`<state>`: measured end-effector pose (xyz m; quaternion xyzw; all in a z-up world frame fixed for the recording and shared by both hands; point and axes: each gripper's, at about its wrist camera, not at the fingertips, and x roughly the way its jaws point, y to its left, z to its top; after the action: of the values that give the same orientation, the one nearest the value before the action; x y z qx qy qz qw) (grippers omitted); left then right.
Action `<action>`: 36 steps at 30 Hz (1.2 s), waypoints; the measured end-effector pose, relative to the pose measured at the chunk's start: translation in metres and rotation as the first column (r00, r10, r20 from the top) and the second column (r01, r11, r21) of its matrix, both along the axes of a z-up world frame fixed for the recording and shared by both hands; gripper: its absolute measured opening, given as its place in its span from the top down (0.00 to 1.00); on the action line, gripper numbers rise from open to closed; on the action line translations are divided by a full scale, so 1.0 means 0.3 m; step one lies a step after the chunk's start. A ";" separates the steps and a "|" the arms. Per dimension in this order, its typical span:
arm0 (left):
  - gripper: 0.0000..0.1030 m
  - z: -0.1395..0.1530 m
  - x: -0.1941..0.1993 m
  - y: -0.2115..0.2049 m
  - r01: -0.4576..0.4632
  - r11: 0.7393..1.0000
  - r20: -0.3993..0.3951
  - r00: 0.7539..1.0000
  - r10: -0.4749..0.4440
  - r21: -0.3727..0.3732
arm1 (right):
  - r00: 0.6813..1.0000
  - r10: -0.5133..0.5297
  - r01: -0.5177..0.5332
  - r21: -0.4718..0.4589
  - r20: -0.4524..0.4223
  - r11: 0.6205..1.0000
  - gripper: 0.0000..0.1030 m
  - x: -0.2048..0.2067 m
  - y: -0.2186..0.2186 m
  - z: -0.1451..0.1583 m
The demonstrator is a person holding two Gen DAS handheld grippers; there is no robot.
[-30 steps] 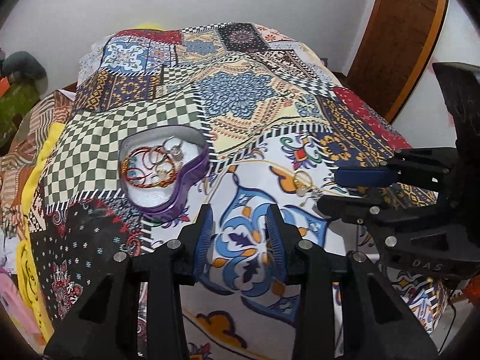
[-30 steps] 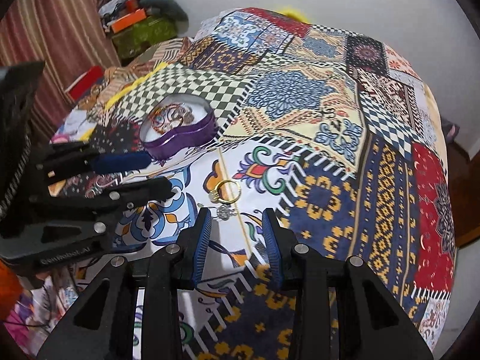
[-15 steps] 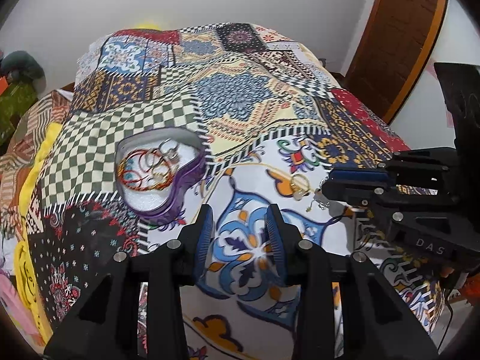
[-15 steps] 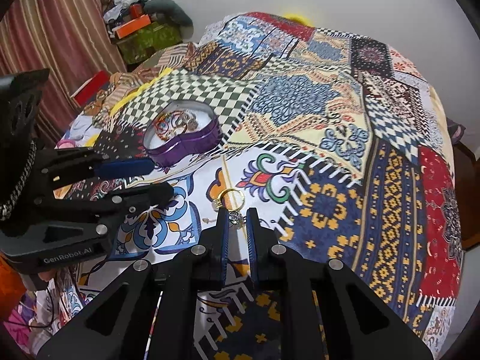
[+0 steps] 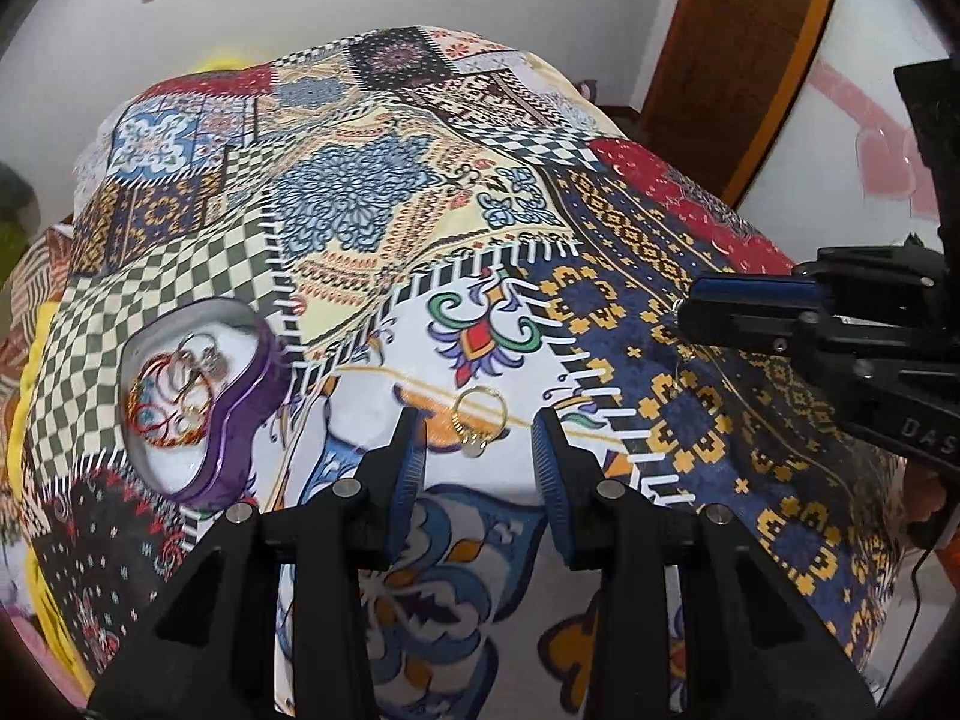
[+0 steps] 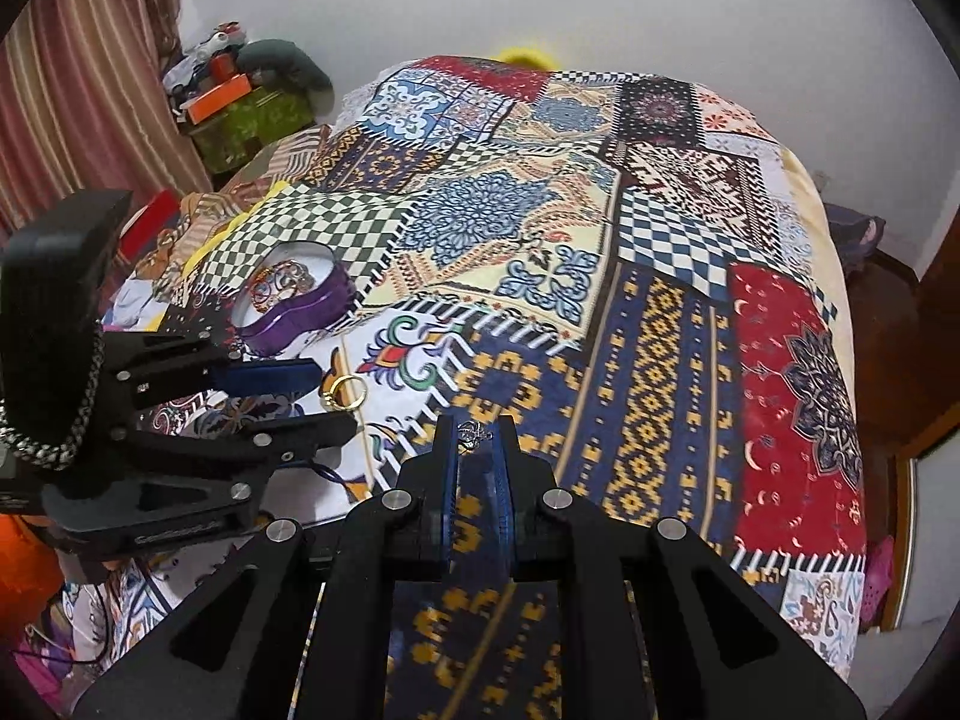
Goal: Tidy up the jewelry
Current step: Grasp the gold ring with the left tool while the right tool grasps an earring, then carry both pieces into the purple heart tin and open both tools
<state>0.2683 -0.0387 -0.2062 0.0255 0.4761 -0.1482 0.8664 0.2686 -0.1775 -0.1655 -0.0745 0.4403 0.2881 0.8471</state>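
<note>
Nearby, purple heart box [image 5: 240, 420], gold ring [image 5: 478, 411] before spread left tool [image 5: 480, 456], right tool [image 6: 477, 438] clamping silver pendant [image 6: 474, 435].

You see two claws, one purple heart-shaped box [image 5: 237, 414], one gold ring [image 5: 479, 408] on the bedspread, and one silver charm [image 6: 474, 435].

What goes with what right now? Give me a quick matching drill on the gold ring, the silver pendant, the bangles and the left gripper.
Things:
1. gold ring
2. silver pendant
3. bangles
4. left gripper

States:
A. pinched between the right gripper fingers
B. open, holding nothing
C. lying loose on the bedspread
D. inside the purple heart-shaped box

Pairs: 1-C, 2-A, 3-D, 4-B
</note>
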 end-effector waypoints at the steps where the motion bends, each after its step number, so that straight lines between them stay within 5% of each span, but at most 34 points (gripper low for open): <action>1: 0.65 -0.005 0.003 -0.003 0.003 1.000 -0.003 1.000 -0.003 0.005 | 1.000 0.000 0.000 0.001 0.001 1.000 0.90 -0.003 -0.002 0.000; 6: 0.83 -0.013 0.003 0.003 0.001 1.000 0.000 1.000 -0.001 -0.007 | 1.000 0.006 -0.006 0.017 0.001 1.000 0.90 -0.011 0.004 0.003; 23: 0.83 0.072 -0.076 0.124 -0.100 0.993 0.064 0.993 0.104 -0.059 | 0.998 0.031 -0.034 0.042 0.063 0.999 0.90 -0.040 0.106 0.104; 36: 0.83 0.219 -0.141 0.348 -0.210 0.973 0.173 0.959 0.224 -0.094 | 0.991 0.085 -0.092 0.064 0.102 0.994 0.90 -0.039 0.254 0.165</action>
<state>0.2261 0.0656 -0.1405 -0.0455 0.3888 -0.0670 0.9178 0.2568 -0.1013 -0.1160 -0.0791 0.3839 0.3364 0.8563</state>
